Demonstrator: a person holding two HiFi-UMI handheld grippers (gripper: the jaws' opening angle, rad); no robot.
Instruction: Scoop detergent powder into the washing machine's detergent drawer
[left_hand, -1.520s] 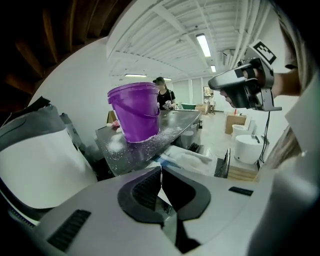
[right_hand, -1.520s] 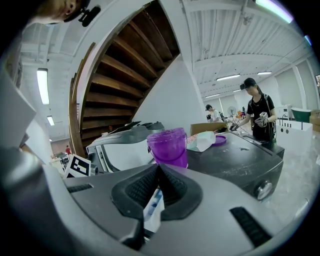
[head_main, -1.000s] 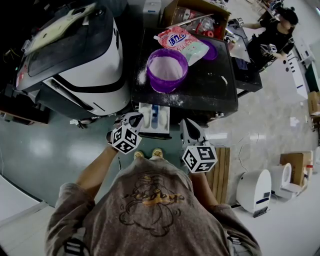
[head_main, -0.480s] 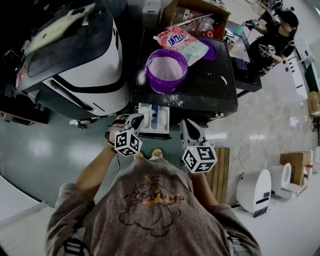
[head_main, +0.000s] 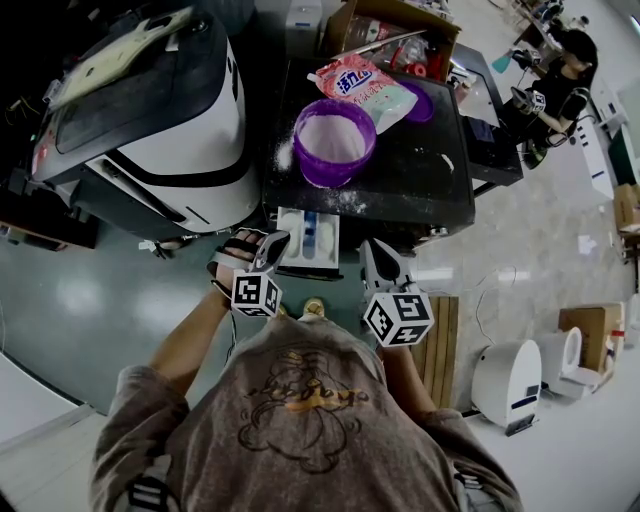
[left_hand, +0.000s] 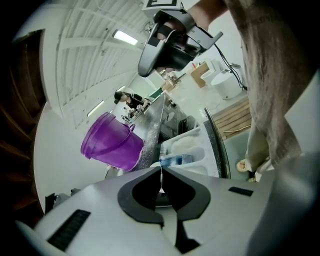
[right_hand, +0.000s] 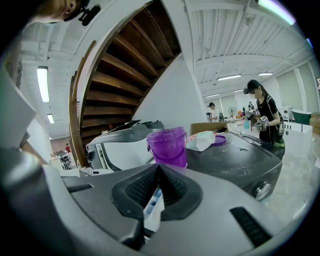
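Observation:
The purple bucket (head_main: 334, 139) of white powder stands on the black washer top (head_main: 420, 185), with spilled powder around it. Behind it lie a pink detergent bag (head_main: 365, 85) and a purple lid (head_main: 421, 100). The white detergent drawer (head_main: 308, 240) is pulled open at the washer's front edge. My left gripper (head_main: 270, 242) is shut and empty, just left of the drawer. Just right of it, my right gripper (head_main: 373, 252) is also shut and empty. The left gripper view shows the bucket (left_hand: 112, 142), the drawer (left_hand: 187, 150) and the left gripper (left_hand: 161, 172). The right gripper view shows the bucket (right_hand: 167, 145) beyond the right gripper (right_hand: 158, 167).
A white and black machine (head_main: 160, 120) stands left of the washer. A cardboard box (head_main: 390, 30) sits behind it. A person (head_main: 555, 70) works at a bench at the back right. A wooden pallet (head_main: 440, 340) and a white appliance (head_main: 520, 375) lie to my right.
My left gripper has rolled and drawn slightly back and to the right, beside the drawer. The right gripper has stayed still. The person at the back has shifted.

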